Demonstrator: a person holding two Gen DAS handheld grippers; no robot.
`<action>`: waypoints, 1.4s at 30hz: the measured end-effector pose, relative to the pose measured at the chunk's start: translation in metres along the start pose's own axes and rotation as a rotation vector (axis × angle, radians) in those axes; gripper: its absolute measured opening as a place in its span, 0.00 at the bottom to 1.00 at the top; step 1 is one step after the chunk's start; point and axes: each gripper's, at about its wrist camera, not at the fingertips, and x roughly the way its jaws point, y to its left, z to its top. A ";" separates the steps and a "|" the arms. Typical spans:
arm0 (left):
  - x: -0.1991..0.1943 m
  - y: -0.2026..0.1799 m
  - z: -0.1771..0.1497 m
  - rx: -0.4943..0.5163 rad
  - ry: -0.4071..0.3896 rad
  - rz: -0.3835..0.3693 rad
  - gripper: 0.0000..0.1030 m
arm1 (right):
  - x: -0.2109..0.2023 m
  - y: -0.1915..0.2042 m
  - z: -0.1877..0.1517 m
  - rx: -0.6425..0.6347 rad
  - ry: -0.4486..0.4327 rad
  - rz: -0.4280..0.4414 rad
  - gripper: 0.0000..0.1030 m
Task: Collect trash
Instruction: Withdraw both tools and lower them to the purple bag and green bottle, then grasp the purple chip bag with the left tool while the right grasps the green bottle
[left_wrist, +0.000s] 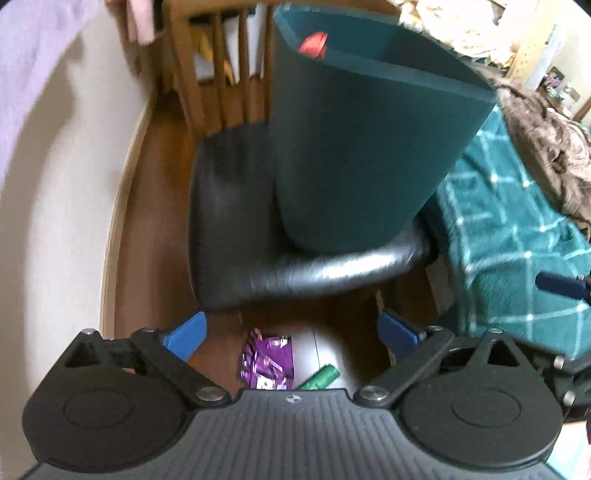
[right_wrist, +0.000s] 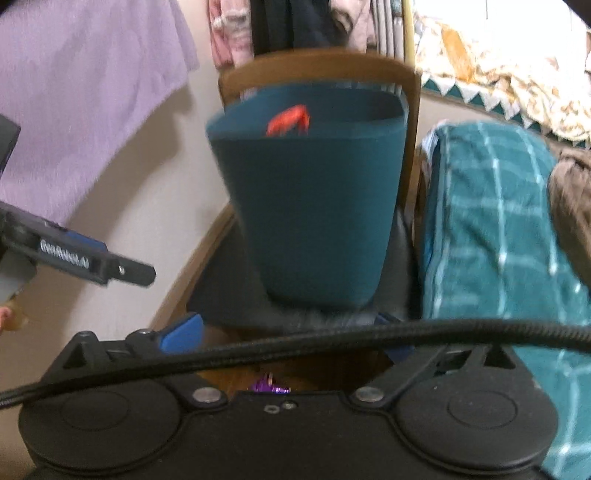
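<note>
STEP: pick up purple wrapper (left_wrist: 267, 363) | LOCATION: floor, below chair (left_wrist: 295, 273) bearing teal bin (left_wrist: 362, 147) | LEFT GRIPPER (left_wrist: 291, 332): released, empty | RIGHT GRIPPER (right_wrist: 291, 332): released, empty | METHOD: straddle wrapper, pinch crumpled edge.

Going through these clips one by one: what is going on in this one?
A person is tidying up with a gripper in each hand. A teal bin stands on a black chair seat, with something red already inside. The left gripper and right gripper are both open and empty, pointing down in front of the chair. On the floor below lie a purple wrapper and a green piece, not yet picked up.
</note>
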 end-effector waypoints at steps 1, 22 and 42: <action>0.010 0.001 -0.008 -0.002 0.009 0.005 0.97 | 0.009 0.000 -0.012 -0.006 0.019 0.012 0.98; 0.322 0.042 -0.160 -0.053 0.302 0.087 0.97 | 0.261 -0.031 -0.220 0.142 0.357 -0.083 0.96; 0.542 0.127 -0.207 -0.082 0.442 -0.026 0.97 | 0.454 -0.056 -0.344 0.489 0.467 -0.139 0.88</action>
